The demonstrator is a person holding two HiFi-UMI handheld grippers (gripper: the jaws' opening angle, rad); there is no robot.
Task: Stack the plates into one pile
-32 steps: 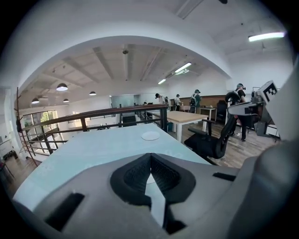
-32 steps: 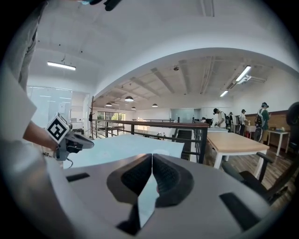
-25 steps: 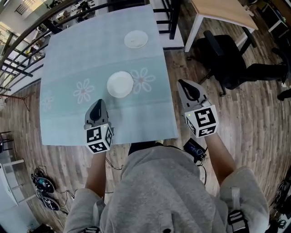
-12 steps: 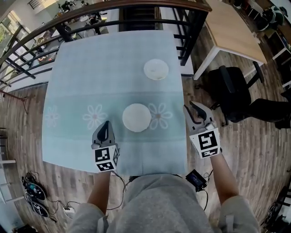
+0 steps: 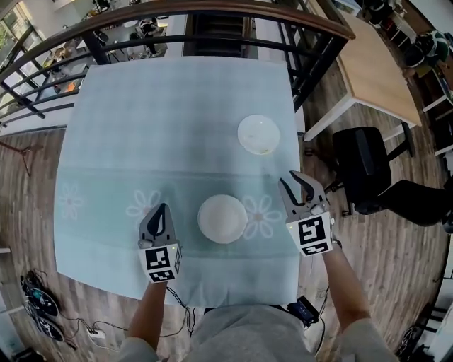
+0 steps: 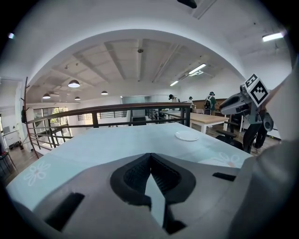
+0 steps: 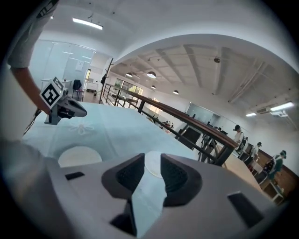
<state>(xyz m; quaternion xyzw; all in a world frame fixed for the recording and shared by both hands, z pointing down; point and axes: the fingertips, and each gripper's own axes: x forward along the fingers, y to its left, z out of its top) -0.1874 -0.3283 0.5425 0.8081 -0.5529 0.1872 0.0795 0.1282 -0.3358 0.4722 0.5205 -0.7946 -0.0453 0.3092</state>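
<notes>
Two white plates lie apart on the pale teal tablecloth (image 5: 141, 113): the near plate (image 5: 222, 219) by a flower print and the far plate (image 5: 258, 134) toward the right edge. My left gripper (image 5: 162, 210) hovers left of the near plate, shut and empty. Over the table's right edge, right of the near plate, my right gripper (image 5: 295, 181) is open with nothing in it. In the left gripper view the shut left gripper (image 6: 149, 158) points across the cloth, with the far plate (image 6: 187, 136) beyond. In the right gripper view the far plate (image 7: 153, 164) shows between the open jaws of the right gripper (image 7: 152, 173), and the near plate (image 7: 79, 156) lies to their left.
A dark railing (image 5: 212, 18) with a wooden top runs behind the table's far edge. To the right stand a wooden desk (image 5: 375, 63) and a black office chair (image 5: 368, 170) on the plank floor. Cables and shoes (image 5: 35, 311) lie at the lower left.
Both grippers have moved forward over the table toward the plates. The right gripper came in from over the floor to the table's right edge and rolled. The plates have not moved.
</notes>
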